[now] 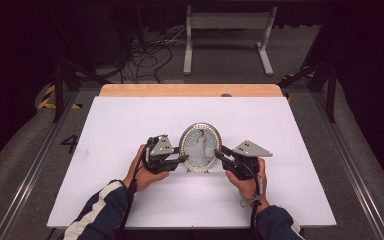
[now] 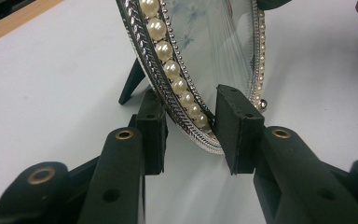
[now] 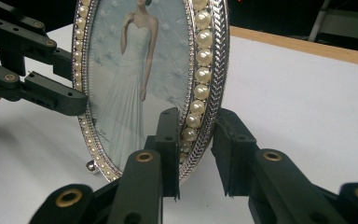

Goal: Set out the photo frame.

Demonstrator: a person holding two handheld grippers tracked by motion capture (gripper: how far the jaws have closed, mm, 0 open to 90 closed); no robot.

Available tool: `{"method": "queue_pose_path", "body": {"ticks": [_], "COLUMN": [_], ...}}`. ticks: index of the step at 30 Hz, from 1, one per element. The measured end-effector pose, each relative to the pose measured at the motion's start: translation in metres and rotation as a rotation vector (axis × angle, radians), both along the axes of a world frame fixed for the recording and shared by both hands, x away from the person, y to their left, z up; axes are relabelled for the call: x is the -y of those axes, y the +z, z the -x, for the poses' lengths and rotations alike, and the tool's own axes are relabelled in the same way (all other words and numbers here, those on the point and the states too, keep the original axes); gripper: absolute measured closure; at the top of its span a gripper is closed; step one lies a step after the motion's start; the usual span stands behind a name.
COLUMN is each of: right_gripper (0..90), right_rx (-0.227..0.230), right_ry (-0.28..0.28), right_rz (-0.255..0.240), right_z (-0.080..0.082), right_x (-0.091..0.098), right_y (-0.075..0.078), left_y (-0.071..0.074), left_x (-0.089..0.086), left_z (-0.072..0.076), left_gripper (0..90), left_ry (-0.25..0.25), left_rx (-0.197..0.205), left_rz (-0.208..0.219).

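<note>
A white table (image 1: 130, 130) is seen from above, with a wooden strip along its far edge. Near the middle of the table's front half stands an oval picture frame (image 1: 200, 147), upright, holding a photo of a person in a long white dress. The frame's rim is silver, ringed with pearls.

A person's forearms come in from the bottom in dark sleeves with white stripes. The left hand (image 1: 142, 172) holds the left gripper (image 1: 184, 159) at the frame's left edge. The right hand (image 1: 247, 182) holds the right gripper (image 1: 217, 152) at its right edge.

In the left gripper view, the frame's rim (image 2: 186, 105) sits between the two black jaws, one on each face, narrowly parted and close against it. A dark back stand (image 2: 131, 81) props the frame on the table.

In the right gripper view, the rim (image 3: 207, 88) likewise sits between the jaws. The front jaw touches the pearls; the rear jaw shows a small gap. Whether either gripper presses firmly cannot be told.
</note>
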State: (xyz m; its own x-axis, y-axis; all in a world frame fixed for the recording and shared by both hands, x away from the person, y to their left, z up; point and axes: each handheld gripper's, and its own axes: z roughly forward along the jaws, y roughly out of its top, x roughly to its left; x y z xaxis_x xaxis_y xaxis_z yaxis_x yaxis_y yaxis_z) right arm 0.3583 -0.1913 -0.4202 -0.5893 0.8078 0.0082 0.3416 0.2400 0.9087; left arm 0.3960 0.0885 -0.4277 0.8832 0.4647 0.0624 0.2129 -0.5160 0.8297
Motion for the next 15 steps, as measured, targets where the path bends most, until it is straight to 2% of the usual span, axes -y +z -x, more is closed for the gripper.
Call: {"method": "queue_pose_path", "body": {"ticks": [8,15], "right_gripper": [72.0,72.2], "right_rx": [0.007,0.018], "right_ry": [-0.001,0.001], "right_rz": [0.008,0.023], "right_z": [0.0004,0.0015], "right_x": [-0.0012,-0.0025], "right_y": [0.0005,0.0008], "left_y": [-0.0005,-0.0011], "left_x": [0.0011,0.0002], "left_z": [0.0006,0.0], "left_gripper": [64.1,63.0], "left_ry": [0.012,0.005], "left_rx": [-0.004,0.01], "left_rz": [0.0,-0.01]}}
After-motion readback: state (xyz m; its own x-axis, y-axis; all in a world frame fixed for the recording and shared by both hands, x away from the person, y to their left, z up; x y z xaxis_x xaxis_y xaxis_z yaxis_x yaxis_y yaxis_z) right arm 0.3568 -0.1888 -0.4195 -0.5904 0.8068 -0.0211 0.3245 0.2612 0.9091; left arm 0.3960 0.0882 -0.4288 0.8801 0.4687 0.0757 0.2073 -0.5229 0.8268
